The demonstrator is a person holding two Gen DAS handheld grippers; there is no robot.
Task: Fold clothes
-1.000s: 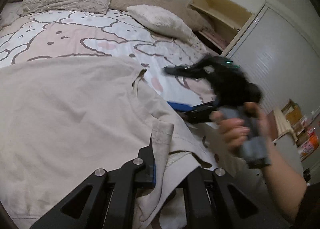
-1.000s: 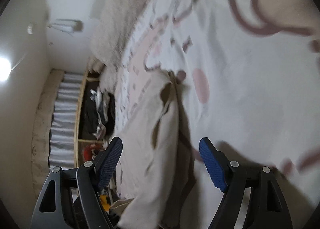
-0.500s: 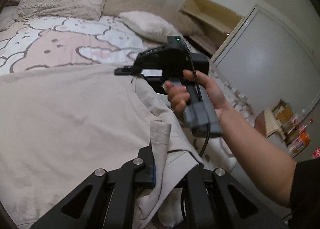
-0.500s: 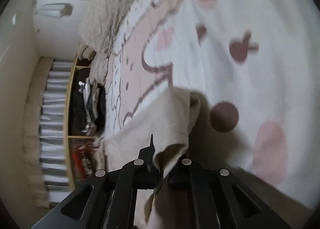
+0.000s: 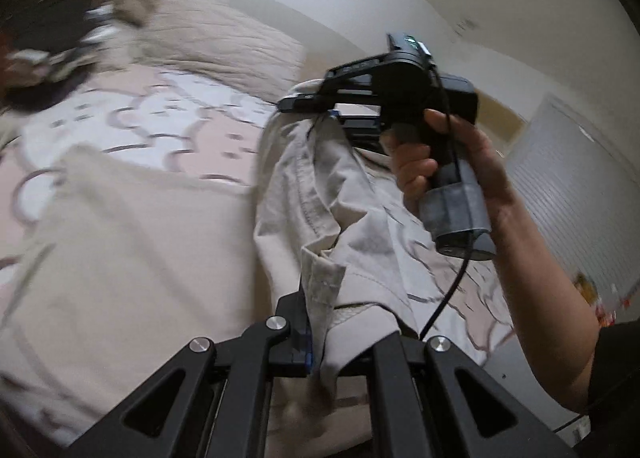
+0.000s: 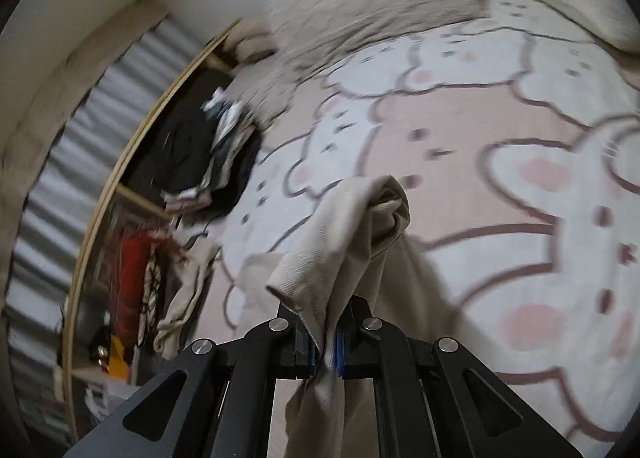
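Note:
A beige garment [image 5: 120,242] lies spread on the bed, its right side lifted off the cover. My left gripper [image 5: 320,342] is shut on a hemmed edge of the garment at the bottom of the left wrist view. My right gripper [image 5: 320,111] shows there too, held high in a hand, shut on another part of the same edge. In the right wrist view my right gripper [image 6: 324,350] pinches a bunched fold of the beige garment [image 6: 344,242], which hangs above the bed.
The bed cover [image 6: 500,161] is white and pink with cartoon outlines. Beige pillows [image 6: 380,5] lie at the head. A shelf with dark and red clothes [image 6: 188,161] stands beside the bed. A white slatted door [image 5: 572,193] is at the right.
My right gripper closed on the garment's edge and rose with it. Both grippers have lifted the right side of the garment off the bed.

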